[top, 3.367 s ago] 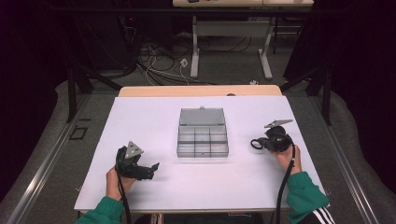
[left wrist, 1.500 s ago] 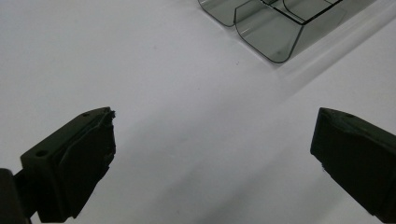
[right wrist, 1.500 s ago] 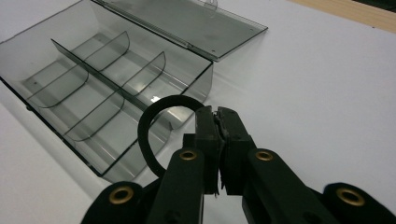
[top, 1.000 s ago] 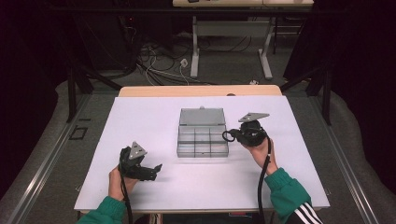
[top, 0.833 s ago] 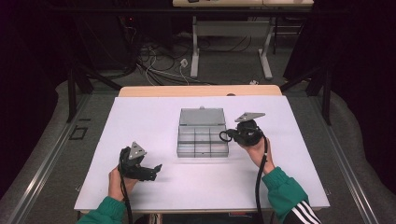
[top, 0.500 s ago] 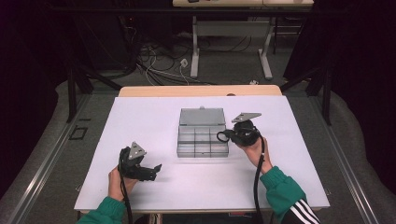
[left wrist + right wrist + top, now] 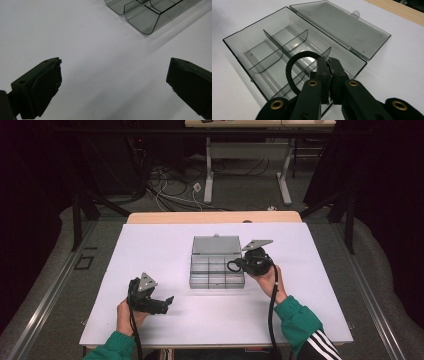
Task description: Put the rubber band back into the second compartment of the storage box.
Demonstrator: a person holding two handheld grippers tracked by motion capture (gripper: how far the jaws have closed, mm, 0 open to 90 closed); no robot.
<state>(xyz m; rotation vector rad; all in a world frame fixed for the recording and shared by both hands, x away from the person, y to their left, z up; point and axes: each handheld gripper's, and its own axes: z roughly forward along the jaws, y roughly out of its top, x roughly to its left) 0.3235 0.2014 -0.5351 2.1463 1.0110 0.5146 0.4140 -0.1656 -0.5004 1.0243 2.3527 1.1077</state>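
A clear grey divided box (image 7: 216, 279) lies mid-table with its lid (image 7: 216, 245) folded open behind it. My right gripper (image 7: 241, 264) hovers at the box's right edge, shut on a black ring (image 7: 233, 266). Seen from the right gripper view, the ring (image 7: 289, 72) hangs to the left of the closed jaws of my right gripper (image 7: 329, 65), over the compartments of the box (image 7: 254, 27), with the lid (image 7: 342, 25) beyond. My left gripper (image 7: 167, 302) rests low near the front left, open and holding nothing. In the left gripper view, its jaws (image 7: 114, 75) stand wide over bare table, the box's corner (image 7: 147, 18) ahead.
The white table (image 7: 165, 245) has a wooden strip (image 7: 215, 217) along its far edge. Beyond it stand dark curtains, a desk frame (image 7: 247, 155) and cables on the floor. A cable trails from each gripper toward the person's green sleeves.
My right gripper has carried the black ring leftward, from the table's right side to the box's right edge. The left gripper has stayed put.
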